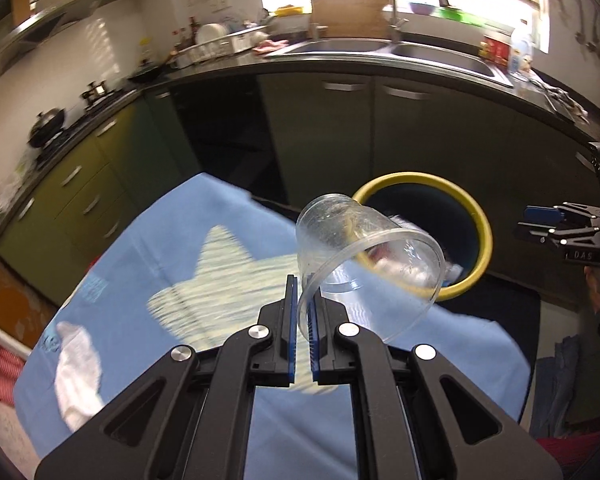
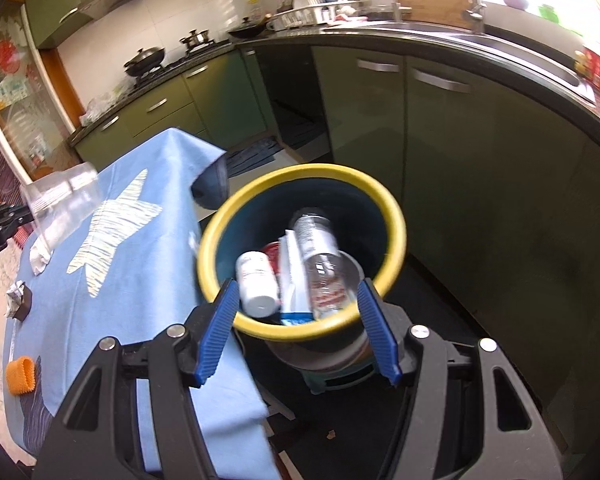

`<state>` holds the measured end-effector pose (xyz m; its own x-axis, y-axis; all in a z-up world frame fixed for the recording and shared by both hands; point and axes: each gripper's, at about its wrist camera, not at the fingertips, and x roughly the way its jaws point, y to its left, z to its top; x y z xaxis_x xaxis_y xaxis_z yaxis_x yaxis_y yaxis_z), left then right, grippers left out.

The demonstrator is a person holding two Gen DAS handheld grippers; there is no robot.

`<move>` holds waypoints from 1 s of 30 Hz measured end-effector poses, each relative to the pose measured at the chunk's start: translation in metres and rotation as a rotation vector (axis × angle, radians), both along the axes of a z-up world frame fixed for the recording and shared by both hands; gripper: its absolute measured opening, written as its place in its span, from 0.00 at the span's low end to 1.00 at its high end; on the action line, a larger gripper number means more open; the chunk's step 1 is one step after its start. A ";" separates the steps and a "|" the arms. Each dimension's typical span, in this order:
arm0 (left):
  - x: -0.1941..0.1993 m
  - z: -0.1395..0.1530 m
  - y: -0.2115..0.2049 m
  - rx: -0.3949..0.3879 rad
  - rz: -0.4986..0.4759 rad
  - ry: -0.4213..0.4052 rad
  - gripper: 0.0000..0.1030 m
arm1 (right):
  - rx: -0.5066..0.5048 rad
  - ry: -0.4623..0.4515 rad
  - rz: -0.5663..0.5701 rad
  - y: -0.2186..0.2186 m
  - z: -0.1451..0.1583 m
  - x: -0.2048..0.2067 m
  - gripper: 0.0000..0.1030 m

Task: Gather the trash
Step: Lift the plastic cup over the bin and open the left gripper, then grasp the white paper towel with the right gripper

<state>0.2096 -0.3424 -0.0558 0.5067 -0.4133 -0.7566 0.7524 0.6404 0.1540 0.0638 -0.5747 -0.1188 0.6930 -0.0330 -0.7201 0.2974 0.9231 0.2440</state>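
Observation:
My left gripper (image 1: 303,314) is shut on the rim of a clear plastic cup (image 1: 364,256) and holds it tilted above the blue tablecloth (image 1: 160,248), short of the yellow-rimmed bin (image 1: 482,220). The cup also shows in the right wrist view (image 2: 60,204). My right gripper (image 2: 300,320) is open and empty just above the bin (image 2: 216,232). In the bin lie a clear bottle (image 2: 320,256), a white bottle (image 2: 254,280) and a carton. On the cloth lie a white tissue (image 1: 76,364), a crumpled wrapper (image 2: 16,300) and an orange cap (image 2: 20,374).
The bin stands on the dark floor mat between the table's right edge and the green kitchen cabinets (image 2: 480,160). A counter with a sink (image 1: 380,50) and a stove with pans (image 2: 148,60) runs behind.

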 end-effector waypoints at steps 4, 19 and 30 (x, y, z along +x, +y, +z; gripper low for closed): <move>0.004 -0.012 -0.058 0.002 -0.067 0.050 0.06 | 0.016 0.002 -0.043 -0.021 -0.005 -0.015 0.57; 0.006 -0.025 -0.130 -0.075 -0.102 0.119 0.53 | 0.054 0.014 -0.082 -0.040 -0.022 -0.034 0.60; -0.037 0.041 0.068 -0.308 0.130 0.011 0.90 | 0.037 0.023 0.029 0.002 -0.015 -0.010 0.61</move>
